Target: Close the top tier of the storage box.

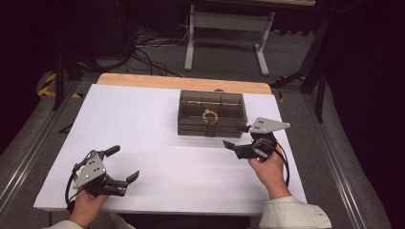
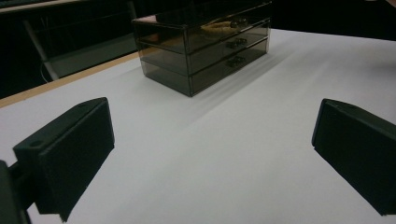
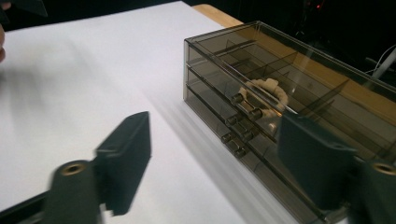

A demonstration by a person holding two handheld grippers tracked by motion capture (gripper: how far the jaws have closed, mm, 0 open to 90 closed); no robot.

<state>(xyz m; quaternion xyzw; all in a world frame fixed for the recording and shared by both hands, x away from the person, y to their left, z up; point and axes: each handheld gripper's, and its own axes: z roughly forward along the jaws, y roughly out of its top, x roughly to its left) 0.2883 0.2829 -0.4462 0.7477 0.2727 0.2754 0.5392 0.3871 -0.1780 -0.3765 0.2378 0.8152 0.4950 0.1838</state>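
A: What is sitting on the table (image 1: 143, 124)?

B: A smoky see-through drawer box (image 1: 212, 113) is standing toward the far middle of the white top, with three drawers stacked one above another. Through the clear top a pale bracelet (image 1: 209, 115) is lying in the top drawer, near the front handles.

A: Where is the right gripper (image 1: 237, 137)?

B: It is hovering just beside the box, off its front right corner. Its jaws are standing wide apart, gripping nothing. In the right gripper view the drawer box (image 3: 289, 107) is lying close ahead and the bracelet (image 3: 268, 95) is showing behind the small drawer handles (image 3: 247, 108). One jaw is overlapping the box's front in that view, but I cannot tell whether it is touching.

A: And the left gripper (image 1: 123, 164)?

B: The left hand (image 1: 87, 205) is holding it near the front left of the table, well apart from the box. Its jaws are also spread wide with nothing between them. In the left gripper view they are framing bare white tabletop, with the drawer box (image 2: 205, 44) far ahead.

A: And the right hand (image 1: 271, 171)?

B: It is gripping its tool from behind, a pale sleeve (image 1: 291, 213) showing at the wrist.
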